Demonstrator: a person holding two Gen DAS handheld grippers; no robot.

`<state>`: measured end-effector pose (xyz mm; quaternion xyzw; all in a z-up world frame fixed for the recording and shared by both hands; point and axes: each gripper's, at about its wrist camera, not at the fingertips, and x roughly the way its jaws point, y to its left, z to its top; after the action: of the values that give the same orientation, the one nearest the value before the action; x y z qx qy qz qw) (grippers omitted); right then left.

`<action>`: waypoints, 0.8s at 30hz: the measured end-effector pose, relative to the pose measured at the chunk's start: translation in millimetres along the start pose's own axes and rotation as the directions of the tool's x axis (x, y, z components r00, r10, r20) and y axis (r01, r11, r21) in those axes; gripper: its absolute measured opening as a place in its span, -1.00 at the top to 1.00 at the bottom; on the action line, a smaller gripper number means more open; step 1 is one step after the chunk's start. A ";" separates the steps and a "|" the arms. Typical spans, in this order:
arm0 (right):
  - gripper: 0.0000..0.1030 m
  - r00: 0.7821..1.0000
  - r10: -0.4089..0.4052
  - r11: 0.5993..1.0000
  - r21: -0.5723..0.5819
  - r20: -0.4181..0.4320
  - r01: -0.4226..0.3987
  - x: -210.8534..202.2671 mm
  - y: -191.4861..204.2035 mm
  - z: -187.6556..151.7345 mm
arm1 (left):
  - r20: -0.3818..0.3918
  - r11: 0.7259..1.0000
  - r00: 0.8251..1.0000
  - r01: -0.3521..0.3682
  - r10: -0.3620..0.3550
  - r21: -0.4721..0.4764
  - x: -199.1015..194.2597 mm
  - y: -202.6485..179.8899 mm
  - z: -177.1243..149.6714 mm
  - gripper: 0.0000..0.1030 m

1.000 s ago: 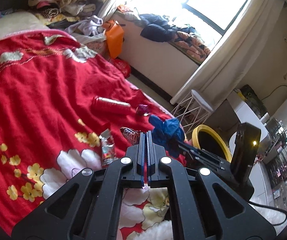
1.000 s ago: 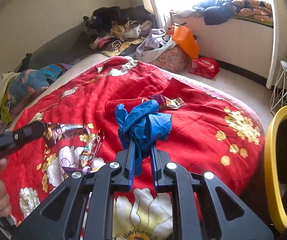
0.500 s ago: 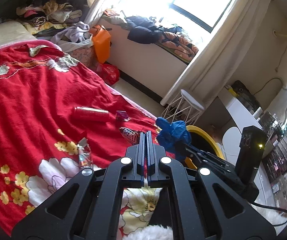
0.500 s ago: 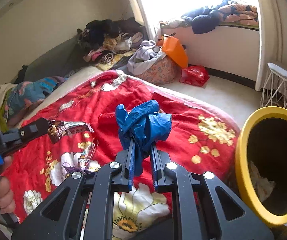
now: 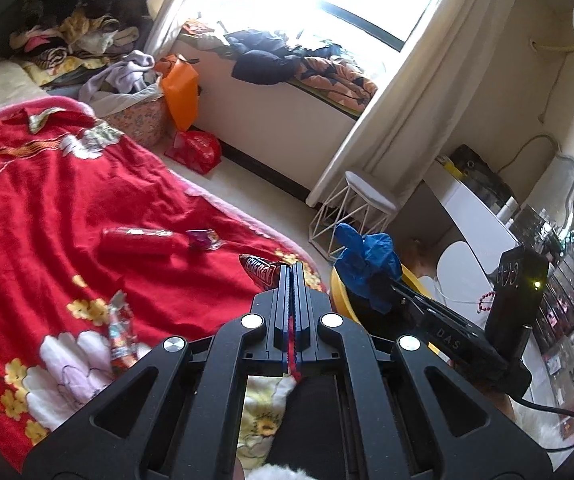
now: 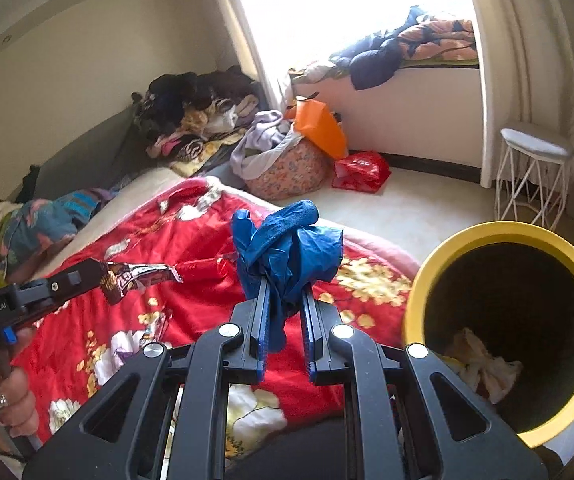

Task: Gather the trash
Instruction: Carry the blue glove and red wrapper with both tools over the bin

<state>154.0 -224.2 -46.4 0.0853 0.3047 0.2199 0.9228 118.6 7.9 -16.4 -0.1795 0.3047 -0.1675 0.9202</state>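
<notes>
While both grippers carry litter, we judge the step in hand to be the carry to the bin, with the drop not yet made. On the left, the left gripper [image 6: 99,276] has its fingers pressed together on a crinkled snack wrapper [image 6: 139,274], held above the red floral blanket [image 6: 191,240]; in its own view only the printed end of that wrapper shows past the fingertips. At centre, the right gripper [image 6: 283,292] pinches a wad of blue gloves [image 6: 287,240], most of the wad standing above the fingertips and a tail hanging between them. To the right, the yellow-rimmed bin [image 6: 499,230] stands beside the bed, open, with pale crumpled paper at the bottom.

Next, we judge, each load must be brought over the bin's mouth before the fingers part, the gloves being nearer.

A red tube [image 5: 137,240], a purple wrapper [image 5: 203,238] and a foil sachet [image 5: 121,326] lie uncollected on the blanket. The bin's near rim is cut off by the frame edge, its depth is lost in shadow, and the wrapper's print is possibly a brand name we cannot read.
</notes>
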 end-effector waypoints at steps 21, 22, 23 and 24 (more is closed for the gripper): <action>0.74 0.984 -0.147 0.981 0.145 0.098 0.132 -37.3 -75.0 9.8 | -0.058 0.987 0.995 0.082 -0.075 0.138 51.7 -72.0 2.8 1.00; 0.74 0.982 -0.158 0.978 0.151 0.101 0.142 -39.1 -78.2 9.4 | -0.063 0.985 0.995 0.088 -0.080 0.145 55.4 -76.8 2.4 1.00; 0.74 0.980 -0.168 0.976 0.156 0.103 0.151 -40.8 -81.0 8.5 | -0.066 0.984 0.994 0.093 -0.084 0.150 58.1 -80.5 2.6 1.00; 0.74 0.978 -0.181 0.973 0.163 0.106 0.162 -42.8 -86.0 8.1 | -0.070 0.983 0.994 0.098 -0.088 0.157 61.4 -84.9 2.0 1.00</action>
<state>158.6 -320.4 -42.5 0.1426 0.2708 0.1095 0.9457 149.4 -91.9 -8.9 -0.1136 0.3103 -0.2399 0.9128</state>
